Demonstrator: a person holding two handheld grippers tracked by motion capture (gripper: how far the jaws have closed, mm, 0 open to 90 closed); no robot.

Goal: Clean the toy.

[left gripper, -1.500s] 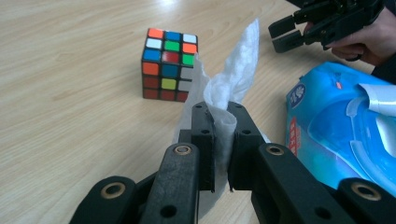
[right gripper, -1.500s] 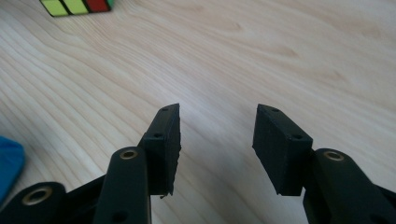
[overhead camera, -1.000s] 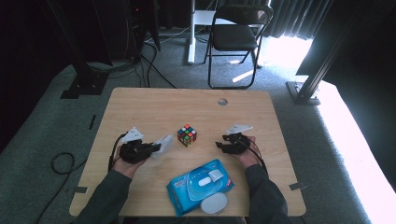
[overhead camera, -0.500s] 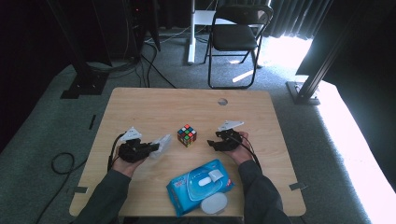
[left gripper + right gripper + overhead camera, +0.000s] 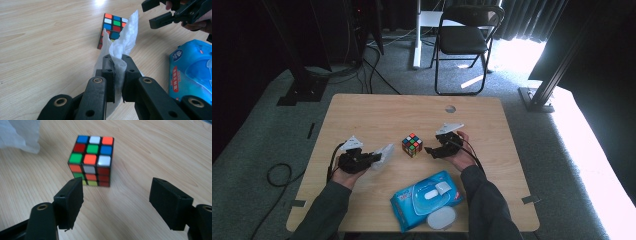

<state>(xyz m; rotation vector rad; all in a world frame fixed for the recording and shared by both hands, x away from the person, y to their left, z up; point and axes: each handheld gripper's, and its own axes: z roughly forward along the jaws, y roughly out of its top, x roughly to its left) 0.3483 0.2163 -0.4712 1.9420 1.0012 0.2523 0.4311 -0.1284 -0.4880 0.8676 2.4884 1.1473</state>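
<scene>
A scrambled puzzle cube (image 5: pixel 412 145) (image 5: pixel 91 160) (image 5: pixel 113 26) stands on the wooden table (image 5: pixel 377 112) near its middle. My left gripper (image 5: pixel 375 158) (image 5: pixel 117 75) lies left of the cube, shut on a white wet wipe (image 5: pixel 123 47) (image 5: pixel 384 154) that sticks up between its jaws toward the cube. My right gripper (image 5: pixel 429 150) (image 5: pixel 115 197) is just right of the cube, open wide, its jaws pointing at the cube and a short gap away from it. The right gripper (image 5: pixel 165 15) also appears at the top right of the left gripper view.
A blue pack of wet wipes (image 5: pixel 427 197) (image 5: pixel 192 67) lies at the table's near edge with a round white lid (image 5: pixel 441 218) beside it. A small hole (image 5: pixel 450 108) is in the tabletop at the back. A folding chair (image 5: pixel 464 35) stands behind the table.
My right gripper has moved left toward the cube and now sits close beside it. The left gripper with the wipe has stayed put.
</scene>
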